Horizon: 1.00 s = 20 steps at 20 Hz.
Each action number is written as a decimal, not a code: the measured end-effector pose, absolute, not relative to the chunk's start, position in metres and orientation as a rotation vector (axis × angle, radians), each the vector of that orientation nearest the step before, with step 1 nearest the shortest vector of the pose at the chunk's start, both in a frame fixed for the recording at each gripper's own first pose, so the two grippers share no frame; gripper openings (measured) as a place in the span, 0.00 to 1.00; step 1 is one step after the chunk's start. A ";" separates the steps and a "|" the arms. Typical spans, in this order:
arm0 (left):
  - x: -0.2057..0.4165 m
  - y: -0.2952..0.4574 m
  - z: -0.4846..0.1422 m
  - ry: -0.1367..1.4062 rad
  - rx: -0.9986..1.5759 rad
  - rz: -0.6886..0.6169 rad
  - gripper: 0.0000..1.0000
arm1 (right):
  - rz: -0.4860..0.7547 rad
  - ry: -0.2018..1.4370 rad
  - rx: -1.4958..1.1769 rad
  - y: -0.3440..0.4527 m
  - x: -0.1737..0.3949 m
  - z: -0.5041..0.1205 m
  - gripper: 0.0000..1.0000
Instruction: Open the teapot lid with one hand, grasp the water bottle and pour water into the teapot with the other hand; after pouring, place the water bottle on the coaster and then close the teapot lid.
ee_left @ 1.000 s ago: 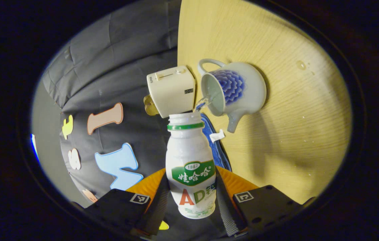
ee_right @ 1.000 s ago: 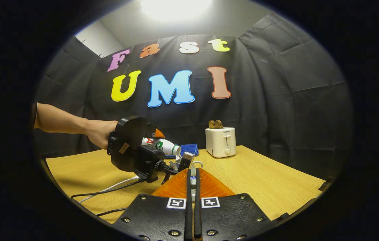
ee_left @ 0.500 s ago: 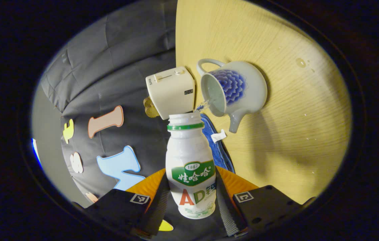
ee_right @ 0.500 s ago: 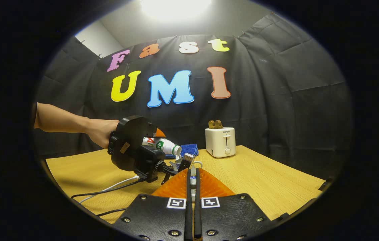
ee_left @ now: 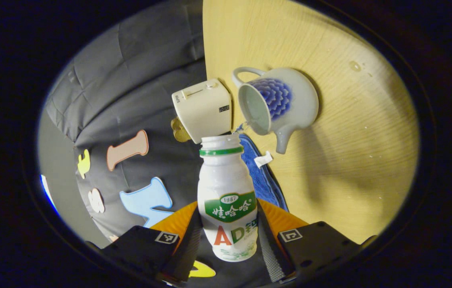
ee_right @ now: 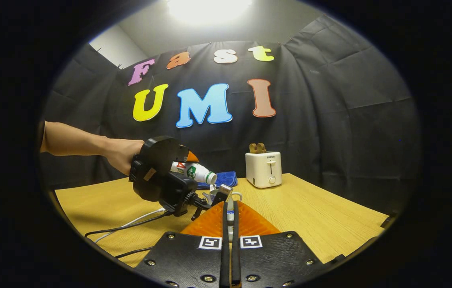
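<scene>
A white water bottle (ee_left: 227, 200) with a green neck ring lies tilted in my left gripper (ee_left: 227, 230), whose fingers are shut on its body. A thin trickle runs from the bottle's mouth into the open white and blue teapot (ee_left: 285, 100) on the wooden table (ee_left: 349, 152). A blue cloth coaster (ee_left: 263, 180) lies beside the teapot. In the right gripper view my right gripper (ee_right: 229, 214) is shut on a small white piece, apparently the teapot lid (ee_right: 230, 216), held near the pot's handle (ee_right: 237, 195). Farther off there, a hand holds the left gripper (ee_right: 158, 176) and the tilted water bottle (ee_right: 194, 172).
A white toaster (ee_right: 263, 169) with toast in its slot stands at the back of the table by the black cloth wall. Black and white cables (ee_right: 130, 224) trail over the left side of the table. Small water drops (ee_left: 355, 66) dot the wood past the teapot.
My left gripper has lifted slightly with the bottle, and the stream into the teapot has thinned. The right gripper has stayed where it was.
</scene>
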<state>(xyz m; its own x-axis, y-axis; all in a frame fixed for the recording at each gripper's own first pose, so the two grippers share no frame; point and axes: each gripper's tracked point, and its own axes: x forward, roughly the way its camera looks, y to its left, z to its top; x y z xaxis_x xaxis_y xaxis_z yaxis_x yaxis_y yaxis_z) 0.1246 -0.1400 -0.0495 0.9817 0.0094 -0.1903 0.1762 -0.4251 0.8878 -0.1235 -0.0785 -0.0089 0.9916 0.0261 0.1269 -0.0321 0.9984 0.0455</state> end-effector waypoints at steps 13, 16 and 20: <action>0.126 -0.141 -0.044 0.068 2.109 -0.162 0.76 | 0.042 -0.122 0.049 -0.075 -0.125 -0.009 0.02; 0.126 -0.143 -0.044 0.059 2.111 -0.164 0.82 | 0.040 -0.121 0.049 -0.076 -0.123 -0.009 0.02; 0.124 -0.146 -0.045 0.043 2.120 -0.169 0.77 | 0.042 -0.115 0.051 -0.076 -0.123 -0.011 0.02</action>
<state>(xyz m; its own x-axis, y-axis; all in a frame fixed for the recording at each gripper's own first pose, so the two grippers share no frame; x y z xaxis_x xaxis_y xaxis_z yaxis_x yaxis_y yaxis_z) 0.1237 -0.1459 -0.0445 0.9897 -0.0364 -0.1381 0.0983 -0.5279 0.8436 -0.1231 -0.0757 -0.0113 0.9925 0.0391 0.1154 -0.0449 0.9978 0.0481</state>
